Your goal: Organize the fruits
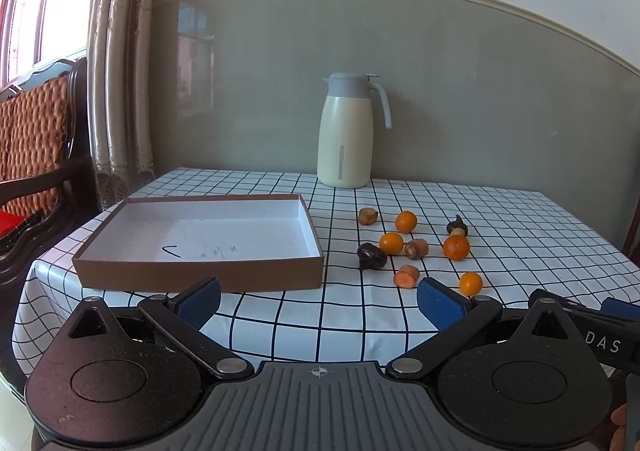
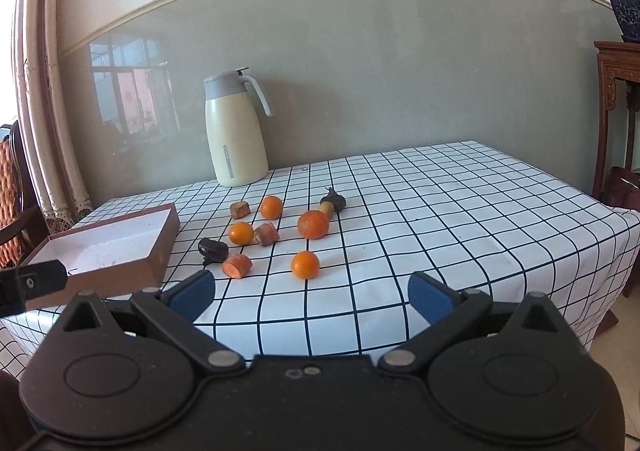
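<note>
- Right hand-held black gripper with blue pads (image 2: 310,293): jaws spread wide, nothing held; it hangs short of the table's near edge. Left hand-held black gripper with blue pads (image 1: 318,301): likewise wide apart and empty.
- Nearest target — small round orange fruit (image 2: 305,264), sitting alone on the black-and-white checked tablecloth (image 2: 440,219), ahead of the right jaws. Judged first pick: straddle it squarely, close gently — it may roll.
- Beyond: orange cut carrot chunk (image 2: 237,265) beside a dark wrinkled piece (image 2: 213,249); approach so the pads clear both.
- Destination, judged: shallow brown cardboard tray with white inside (image 1: 200,235), empty, left of the cluster.
- Farthest: cream insulated jug with grey lid (image 2: 236,131).
</note>
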A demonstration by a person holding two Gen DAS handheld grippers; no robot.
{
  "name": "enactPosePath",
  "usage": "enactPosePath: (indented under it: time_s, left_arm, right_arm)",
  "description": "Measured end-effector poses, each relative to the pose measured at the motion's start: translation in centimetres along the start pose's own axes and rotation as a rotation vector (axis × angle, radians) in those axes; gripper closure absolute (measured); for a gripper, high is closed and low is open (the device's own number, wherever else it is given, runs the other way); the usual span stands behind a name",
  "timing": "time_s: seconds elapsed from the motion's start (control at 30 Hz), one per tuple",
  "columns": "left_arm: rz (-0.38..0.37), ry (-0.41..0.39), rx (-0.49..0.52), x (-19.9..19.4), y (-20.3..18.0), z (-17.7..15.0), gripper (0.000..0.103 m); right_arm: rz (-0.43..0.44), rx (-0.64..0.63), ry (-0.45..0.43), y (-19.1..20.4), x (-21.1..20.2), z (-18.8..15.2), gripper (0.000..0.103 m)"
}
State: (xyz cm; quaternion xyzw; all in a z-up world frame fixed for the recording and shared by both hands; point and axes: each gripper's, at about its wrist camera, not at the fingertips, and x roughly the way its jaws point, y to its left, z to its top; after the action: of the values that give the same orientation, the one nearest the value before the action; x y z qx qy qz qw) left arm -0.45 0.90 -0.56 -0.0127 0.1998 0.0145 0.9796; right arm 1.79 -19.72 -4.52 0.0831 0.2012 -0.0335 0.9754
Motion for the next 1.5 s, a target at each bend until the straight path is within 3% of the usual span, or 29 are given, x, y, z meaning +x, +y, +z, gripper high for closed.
enactPosePath:
  time_s: [1.5]
  left_arm:
    - [0.031,-0.046,0.005,-0.5,0.5,-0.2,0.0]
  right_arm:
    - [-0.01,-0.046,-0.053,1.0,-0.9,1.0,0.006]
